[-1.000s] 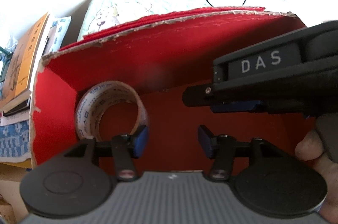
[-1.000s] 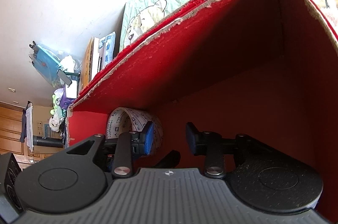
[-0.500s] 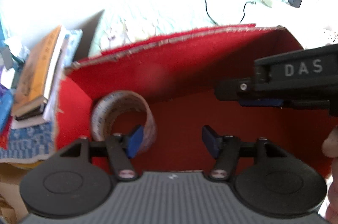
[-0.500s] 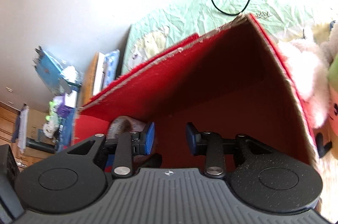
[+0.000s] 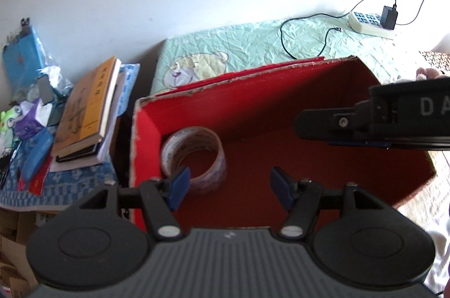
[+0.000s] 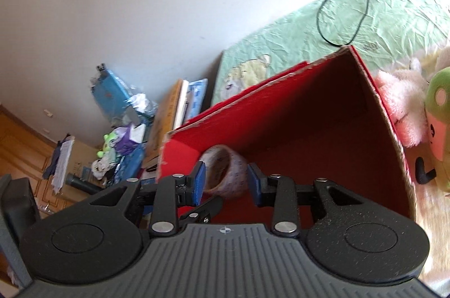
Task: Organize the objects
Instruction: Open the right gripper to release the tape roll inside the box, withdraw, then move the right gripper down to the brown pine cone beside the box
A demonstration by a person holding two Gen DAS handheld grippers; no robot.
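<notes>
The left hand-held gripper hangs over the near edge of an open red cardboard box with its blue-padded jaws apart and nothing between them; its jaws have just been opening. A roll of clear packing tape printed with blue lettering stands on edge inside the box, in the corner ahead of this gripper and to its left, so that the left pad overlaps the roll's near rim in the view without pressing on it. The right hand-held gripper reaches in from the right, above the box floor and well apart from the roll.

In the right wrist view, the right hand-held gripper also has its jaws apart and empty, and the tape roll lies just beyond them, seen through the gap, in the box's left corner. To the right of the box, touching its outer wall, lies a pink plush toy with a green plush toy beside it. Left of the box, a stack of books topped by an orange paperback leans on a blue patterned cloth.
</notes>
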